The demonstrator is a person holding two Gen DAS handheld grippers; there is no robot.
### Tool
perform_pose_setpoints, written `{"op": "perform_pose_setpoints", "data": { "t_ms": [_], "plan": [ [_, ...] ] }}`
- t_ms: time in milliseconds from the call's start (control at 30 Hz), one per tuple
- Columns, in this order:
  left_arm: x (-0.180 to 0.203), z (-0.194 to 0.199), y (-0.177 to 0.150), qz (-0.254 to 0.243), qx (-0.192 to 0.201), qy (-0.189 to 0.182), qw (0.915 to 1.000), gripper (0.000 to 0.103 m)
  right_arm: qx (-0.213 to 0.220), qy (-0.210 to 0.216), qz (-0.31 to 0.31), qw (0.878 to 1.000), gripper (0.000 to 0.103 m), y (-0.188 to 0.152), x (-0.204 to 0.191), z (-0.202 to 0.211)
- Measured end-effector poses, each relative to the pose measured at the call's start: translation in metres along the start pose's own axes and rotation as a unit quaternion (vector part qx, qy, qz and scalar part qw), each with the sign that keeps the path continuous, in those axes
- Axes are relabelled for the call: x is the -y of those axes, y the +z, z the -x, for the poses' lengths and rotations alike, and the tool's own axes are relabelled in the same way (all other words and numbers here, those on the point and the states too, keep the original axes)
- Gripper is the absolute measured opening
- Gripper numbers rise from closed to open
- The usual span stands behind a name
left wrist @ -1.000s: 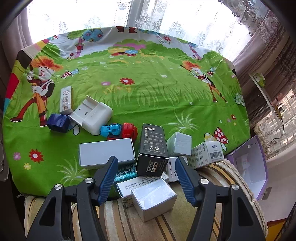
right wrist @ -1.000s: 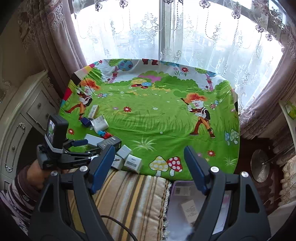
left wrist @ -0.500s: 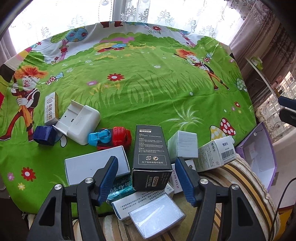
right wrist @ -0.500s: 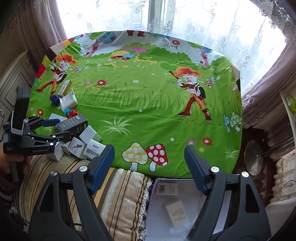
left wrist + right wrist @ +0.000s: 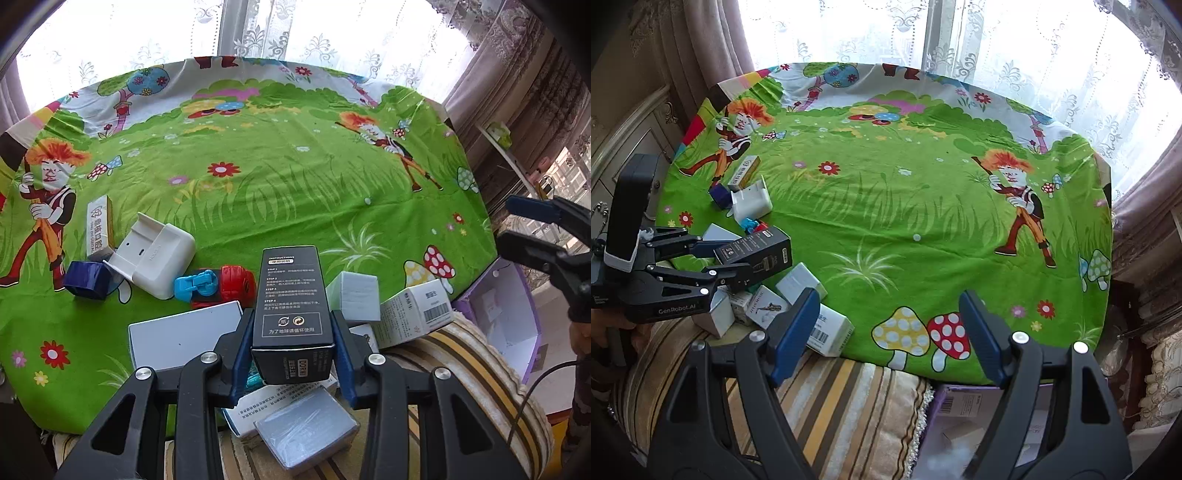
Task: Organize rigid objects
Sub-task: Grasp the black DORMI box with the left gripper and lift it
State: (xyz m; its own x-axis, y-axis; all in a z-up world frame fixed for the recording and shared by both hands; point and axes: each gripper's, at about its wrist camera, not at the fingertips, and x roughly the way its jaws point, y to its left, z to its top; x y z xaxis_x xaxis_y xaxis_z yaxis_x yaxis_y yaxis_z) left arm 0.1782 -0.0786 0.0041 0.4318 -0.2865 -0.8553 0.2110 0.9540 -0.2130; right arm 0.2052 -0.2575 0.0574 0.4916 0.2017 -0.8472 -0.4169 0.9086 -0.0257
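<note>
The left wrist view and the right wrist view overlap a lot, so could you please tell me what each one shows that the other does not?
Only the left wrist view shows the instruction panel on the black box, the blue pads closing on its sides, and the wrapped silver box below it.

Only the right wrist view shows the left tool from outside, the cream cabinet, and the open right tool over the striped cushion.

Both show the green cartoon cloth, the white charger-like case, the barcode carton and the purple box.

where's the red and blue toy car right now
In the left wrist view, the red and blue plastic toy car lies on the green cloth, between the white plastic holder and the black box.
</note>
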Motion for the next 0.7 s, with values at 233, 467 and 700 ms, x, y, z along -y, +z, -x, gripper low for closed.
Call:
{"op": "perform_pose_setpoints", "data": {
  "t_ms": [233,467,700],
  "plan": [
    [-0.026,0.041,0.004,0.053,0.067,0.017,0.9962,0.04,0.006,0.023,0.054,0.998,0.08,0.017,-0.03,-0.02],
    [-0.073,0.057,-0.006,0.115,0.089,0.033,0.9888,0.04,0.0,0.08,0.141,0.987,0.08,0.038,-0.073,-0.056],
    [-0.095,0.063,-0.019,0.151,0.1,0.034,0.9829,0.04,-0.019,0.097,0.237,0.966,0.08,0.059,-0.109,-0.096]
  ]
}}
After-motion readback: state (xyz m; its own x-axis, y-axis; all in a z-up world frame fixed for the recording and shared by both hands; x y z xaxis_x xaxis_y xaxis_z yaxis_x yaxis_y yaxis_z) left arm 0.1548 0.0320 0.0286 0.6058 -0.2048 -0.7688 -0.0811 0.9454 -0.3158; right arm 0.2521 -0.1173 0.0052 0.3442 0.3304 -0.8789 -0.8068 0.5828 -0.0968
